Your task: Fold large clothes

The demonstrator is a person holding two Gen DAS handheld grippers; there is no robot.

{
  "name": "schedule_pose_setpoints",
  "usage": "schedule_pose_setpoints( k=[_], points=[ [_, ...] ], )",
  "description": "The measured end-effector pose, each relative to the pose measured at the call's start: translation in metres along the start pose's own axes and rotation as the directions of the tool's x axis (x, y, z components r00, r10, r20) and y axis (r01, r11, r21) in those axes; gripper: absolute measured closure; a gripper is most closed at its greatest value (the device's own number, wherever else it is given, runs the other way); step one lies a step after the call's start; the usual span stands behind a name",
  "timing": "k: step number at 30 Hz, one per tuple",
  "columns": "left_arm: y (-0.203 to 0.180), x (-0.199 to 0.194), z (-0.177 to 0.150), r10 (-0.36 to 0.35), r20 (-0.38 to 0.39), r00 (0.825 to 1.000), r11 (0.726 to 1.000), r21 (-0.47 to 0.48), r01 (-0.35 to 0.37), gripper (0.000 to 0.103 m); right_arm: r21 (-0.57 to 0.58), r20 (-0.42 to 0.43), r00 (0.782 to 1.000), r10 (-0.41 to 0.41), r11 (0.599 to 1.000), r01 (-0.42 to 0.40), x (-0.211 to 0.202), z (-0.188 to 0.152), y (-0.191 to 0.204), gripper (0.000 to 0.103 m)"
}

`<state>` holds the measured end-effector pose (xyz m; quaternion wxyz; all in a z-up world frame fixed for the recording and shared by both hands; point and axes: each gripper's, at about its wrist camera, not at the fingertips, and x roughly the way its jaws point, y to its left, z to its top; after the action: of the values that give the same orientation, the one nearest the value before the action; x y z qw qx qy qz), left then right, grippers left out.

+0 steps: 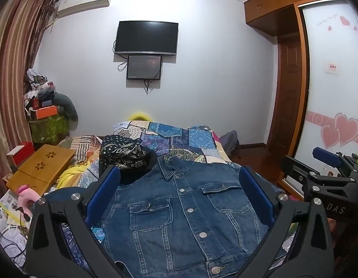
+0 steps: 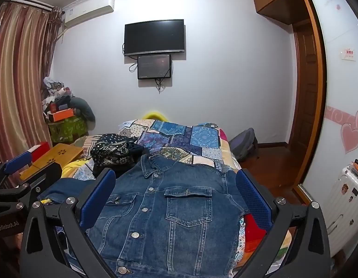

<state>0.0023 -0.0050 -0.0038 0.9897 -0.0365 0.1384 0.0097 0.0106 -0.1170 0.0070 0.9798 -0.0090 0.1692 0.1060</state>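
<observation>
Currently, the denim jacket (image 1: 185, 217) lies flat, buttoned and front side up, on the patchwork quilt (image 1: 179, 139), filling the lower centre of both views. Left gripper (image 1: 179, 194) and right gripper (image 2: 176, 199) hover above it, fingers spread fully apart, gripping nothing. A dark patterned garment (image 2: 111, 153) sits at the jacket's upper left.

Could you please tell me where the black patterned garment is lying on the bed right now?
In both wrist views the black patterned garment lies bunched on the patchwork quilt, just beyond the denim jacket collar to its left, near the wooden lap table.
</observation>
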Motion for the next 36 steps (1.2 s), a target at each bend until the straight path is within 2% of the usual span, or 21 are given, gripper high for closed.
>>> schedule_pose_setpoints(
  k=[36],
  points=[
    [0.011,0.013,-0.002,0.011,-0.041,0.999,0.998,-0.054,-0.013,0.000,-0.024,-0.023,1.000,0.004,1.000,-0.005,0.007,-0.001,0.006,0.000]
  ],
)
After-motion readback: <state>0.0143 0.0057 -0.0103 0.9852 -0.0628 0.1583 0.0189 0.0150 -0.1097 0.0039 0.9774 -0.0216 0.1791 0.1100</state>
